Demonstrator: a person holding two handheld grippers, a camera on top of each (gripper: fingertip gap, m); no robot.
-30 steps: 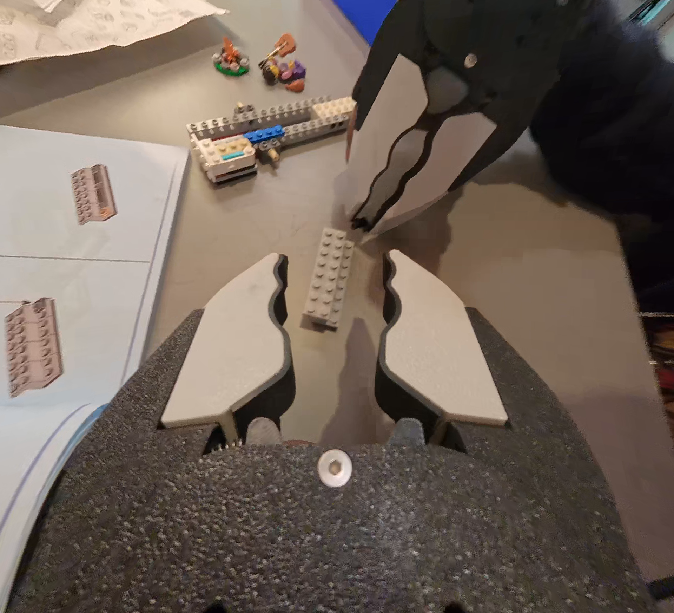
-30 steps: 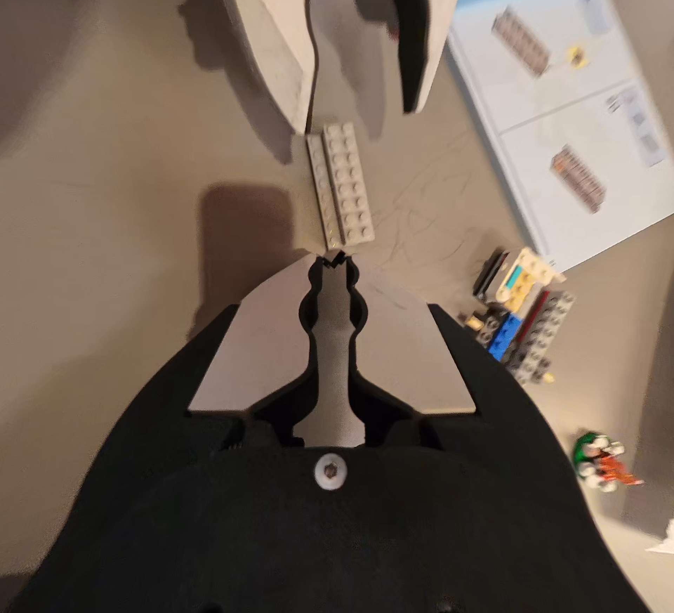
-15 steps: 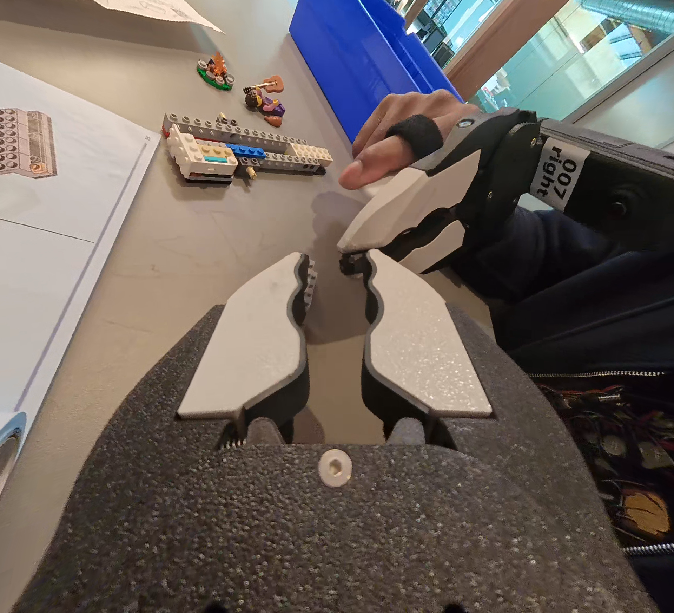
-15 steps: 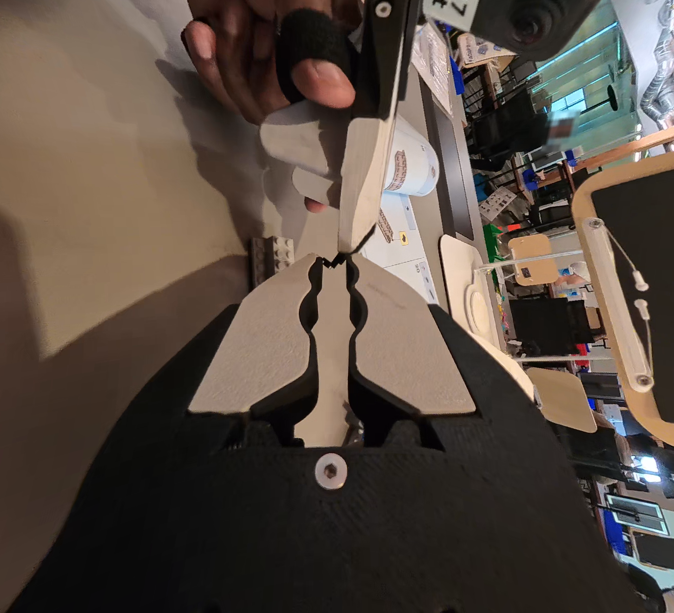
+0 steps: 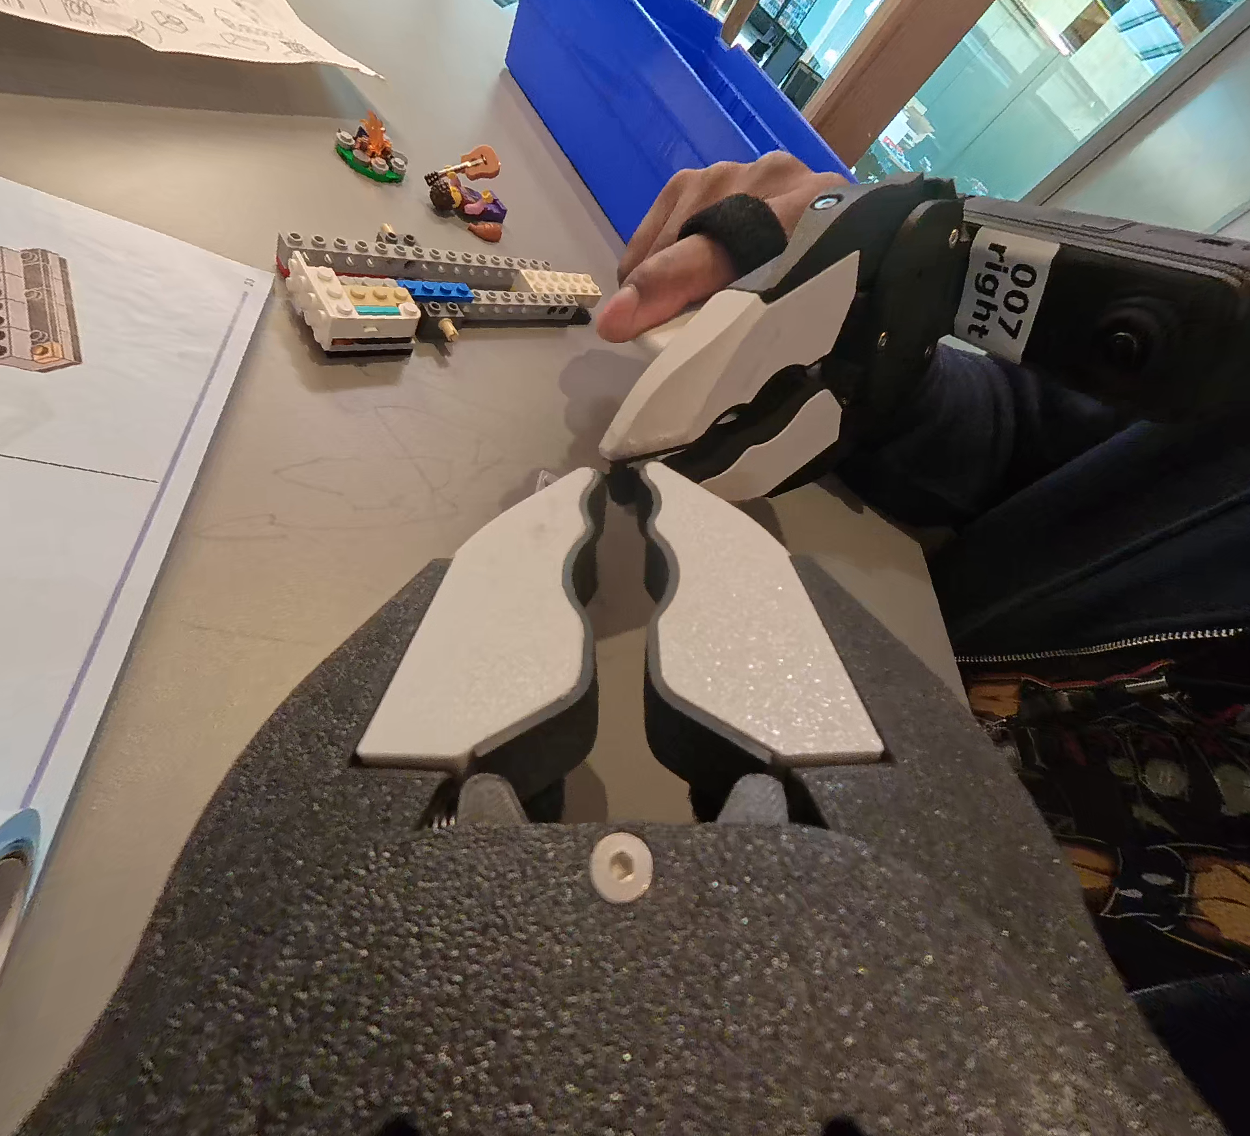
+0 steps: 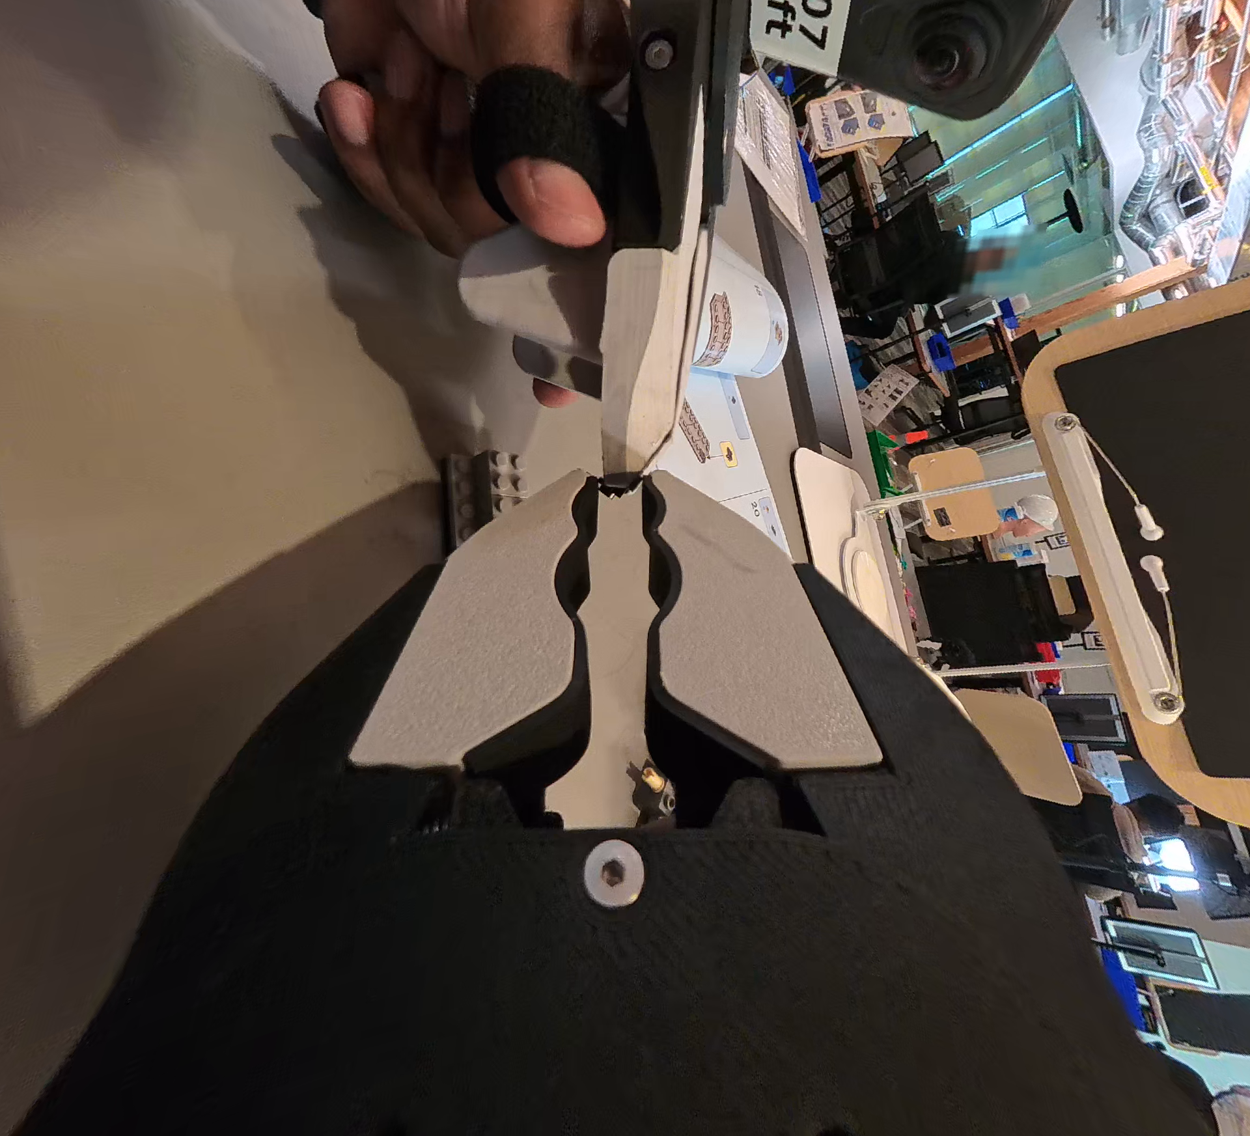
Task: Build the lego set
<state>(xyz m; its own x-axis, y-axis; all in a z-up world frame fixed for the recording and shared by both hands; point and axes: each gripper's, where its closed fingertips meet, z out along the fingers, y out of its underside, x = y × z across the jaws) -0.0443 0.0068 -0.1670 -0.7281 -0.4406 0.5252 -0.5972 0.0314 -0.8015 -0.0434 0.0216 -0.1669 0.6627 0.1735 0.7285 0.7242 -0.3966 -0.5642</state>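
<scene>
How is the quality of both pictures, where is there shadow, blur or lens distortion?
Left wrist view: sharp, wide-angle bending at the edges, soft shadow on the table under the right gripper. Right wrist view: the hand slightly blurred, a broad shadow over the table, background bright.

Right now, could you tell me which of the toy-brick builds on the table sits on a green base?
The small campfire build, farthest back. The guitar figure beside it and the long grey assembly have no green base.

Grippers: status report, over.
Left gripper and right gripper tip to tip, both pinching small black piece. Grey studded plate beside them. Brick build farther off.
</scene>
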